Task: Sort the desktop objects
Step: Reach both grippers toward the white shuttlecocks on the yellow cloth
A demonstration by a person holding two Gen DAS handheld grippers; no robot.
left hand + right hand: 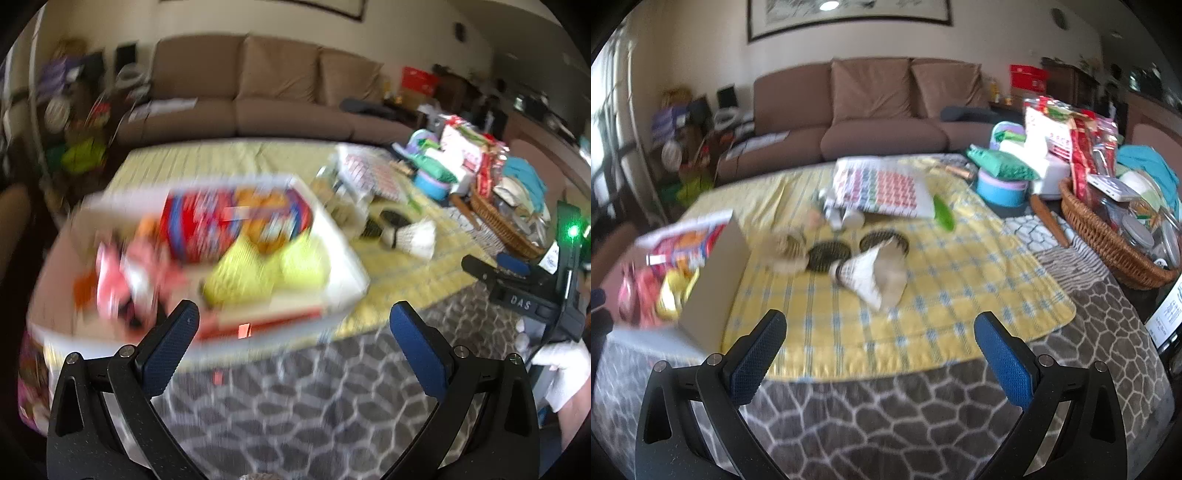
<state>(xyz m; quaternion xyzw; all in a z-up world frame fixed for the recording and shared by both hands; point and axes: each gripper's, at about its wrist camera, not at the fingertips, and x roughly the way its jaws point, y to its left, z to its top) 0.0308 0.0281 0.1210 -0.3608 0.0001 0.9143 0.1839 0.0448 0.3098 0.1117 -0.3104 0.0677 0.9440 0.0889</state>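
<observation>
A white box (343, 258) holds a red snack bag (207, 225), yellow packets (258, 273) and a pink packet (114, 273); it also shows at the left of the right wrist view (709, 280). My left gripper (295, 328) is open and empty just in front of the box. A white shuttlecock (868, 277) lies on the yellow checked cloth (942, 314), with two dark round coasters (827, 254) behind it. My right gripper (881, 339) is open and empty, a short way in front of the shuttlecock. The shuttlecock also shows in the left wrist view (413, 236), where my right gripper (491, 267) is seen at the right.
A sticker sheet (882, 188) and a green item (943, 214) lie at the back of the cloth. A blue round tin (1001, 190) and a wicker basket (1108, 243) full of packets and jars stand at the right. A brown sofa (879, 110) is behind the table.
</observation>
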